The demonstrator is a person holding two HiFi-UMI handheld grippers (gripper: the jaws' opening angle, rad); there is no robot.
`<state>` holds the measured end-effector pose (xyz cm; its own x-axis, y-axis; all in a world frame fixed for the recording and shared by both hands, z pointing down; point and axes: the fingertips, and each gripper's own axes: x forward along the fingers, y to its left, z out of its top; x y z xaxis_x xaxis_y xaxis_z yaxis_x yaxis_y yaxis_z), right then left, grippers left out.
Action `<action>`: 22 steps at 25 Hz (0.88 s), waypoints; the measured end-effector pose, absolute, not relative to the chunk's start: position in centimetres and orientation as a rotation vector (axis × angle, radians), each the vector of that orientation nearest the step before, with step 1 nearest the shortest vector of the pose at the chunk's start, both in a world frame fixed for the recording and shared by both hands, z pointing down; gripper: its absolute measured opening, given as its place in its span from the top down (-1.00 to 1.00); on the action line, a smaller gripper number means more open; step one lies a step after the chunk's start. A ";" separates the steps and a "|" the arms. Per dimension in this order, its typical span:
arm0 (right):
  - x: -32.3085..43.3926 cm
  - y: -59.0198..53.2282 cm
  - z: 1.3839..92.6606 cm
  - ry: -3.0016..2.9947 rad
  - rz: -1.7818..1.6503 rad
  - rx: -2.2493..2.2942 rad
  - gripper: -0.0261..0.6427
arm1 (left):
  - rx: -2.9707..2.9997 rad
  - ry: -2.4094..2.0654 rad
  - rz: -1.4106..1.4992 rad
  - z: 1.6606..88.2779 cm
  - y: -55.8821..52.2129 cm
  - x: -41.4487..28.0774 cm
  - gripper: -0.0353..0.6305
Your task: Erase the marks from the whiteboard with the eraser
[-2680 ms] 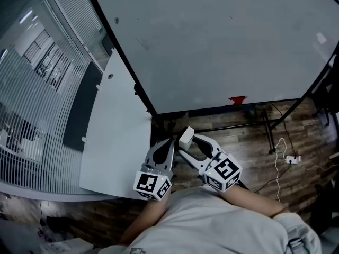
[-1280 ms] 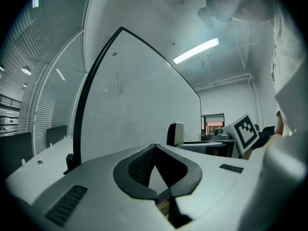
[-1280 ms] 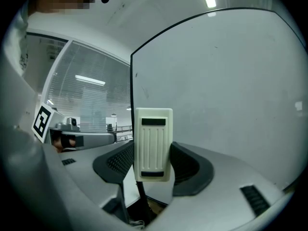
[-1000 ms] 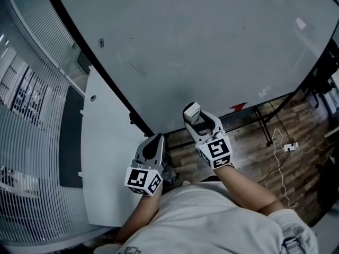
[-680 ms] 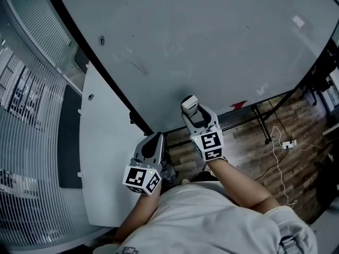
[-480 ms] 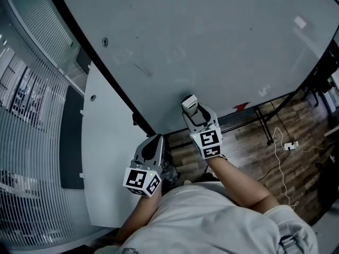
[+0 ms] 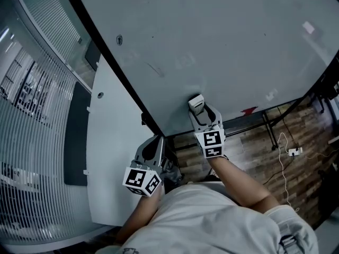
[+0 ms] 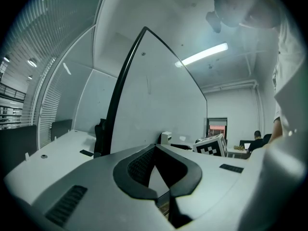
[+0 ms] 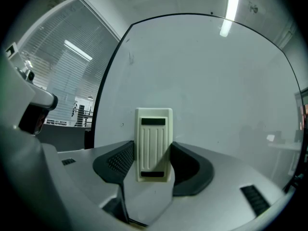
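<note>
The whiteboard point(image 7: 228, 36) fills the upper head view inside a black frame. It carries a faint dark streak point(image 7: 154, 69) and pale smudges point(image 7: 185, 61). My right gripper point(image 7: 198, 111) is shut on the cream eraser point(image 7: 196, 105), which is held up at the board's lower part. In the right gripper view the ribbed eraser point(image 9: 153, 143) stands upright between the jaws in front of the whiteboard point(image 9: 207, 81). My left gripper point(image 7: 154, 148) hangs lower, near my body, shut with nothing in it; its jaw tips meet. From the left gripper point(image 8: 154, 149) I see the whiteboard point(image 8: 154, 105) edge-on.
A white panel point(image 7: 114, 142) runs along the board's left side, with a glass wall and blinds point(image 7: 37, 115) beyond. Below are wood flooring point(image 7: 254, 136), the board's dark stand point(image 7: 273, 118), a red object point(image 7: 249, 110) and a cable with a power strip point(image 7: 293, 152).
My right gripper has carried the eraser up from near my body to the board's lower part. The left gripper has stayed in place.
</note>
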<state>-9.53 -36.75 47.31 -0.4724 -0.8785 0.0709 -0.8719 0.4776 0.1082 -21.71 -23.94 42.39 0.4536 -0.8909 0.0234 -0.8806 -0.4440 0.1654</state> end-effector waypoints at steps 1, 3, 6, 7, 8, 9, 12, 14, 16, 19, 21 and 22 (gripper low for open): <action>-9.6 -36.8 47.3 -2.601 -0.079 1.547 0.19 | 2.543 -1.567 -0.100 42.4 -23.9 -21.9 0.87; -10.0 -36.7 47.4 -2.609 -0.058 1.543 0.19 | 2.541 -1.571 -0.103 42.6 -23.9 -22.2 0.87; -11.5 -36.4 47.5 -2.630 -0.043 1.514 0.19 | 2.531 -1.579 -0.105 42.8 -23.9 -22.8 0.87; -12.1 -36.2 47.5 -2.639 -0.042 1.501 0.19 | 2.528 -1.583 -0.103 42.8 -23.9 -23.1 0.87; -12.8 -36.1 47.6 -2.647 -0.038 1.489 0.19 | 2.525 -1.586 -0.101 42.9 -23.8 -23.3 0.87; -13.5 -35.9 47.6 -2.653 -0.030 1.480 0.19 | 2.521 -1.591 -0.100 42.9 -23.7 -23.5 0.87; -15.6 -35.4 47.5 -2.672 -0.008 1.454 0.19 | 2.505 -1.610 -0.097 42.8 -23.3 -24.2 0.87; -17.1 -35.0 47.6 -2.689 -0.013 1.412 0.19 | 2.501 -1.618 -0.100 43.0 -23.2 -24.7 0.87; -18.9 -34.5 47.8 -2.709 -0.013 1.355 0.19 | 2.493 -1.626 -0.100 43.1 -23.1 -25.2 0.87; -21.8 -33.8 48.0 -2.732 -0.020 1.279 0.19 | 2.479 -1.649 -0.101 42.9 -22.7 -25.8 0.87; -23.0 -33.4 47.9 -2.742 -0.031 1.243 0.19 | 2.476 -1.659 -0.100 43.0 -22.6 -26.1 0.87; -23.3 -33.3 47.9 -2.746 -0.034 1.231 0.19 | 2.474 -1.662 -0.098 43.1 -22.6 -26.2 0.87</action>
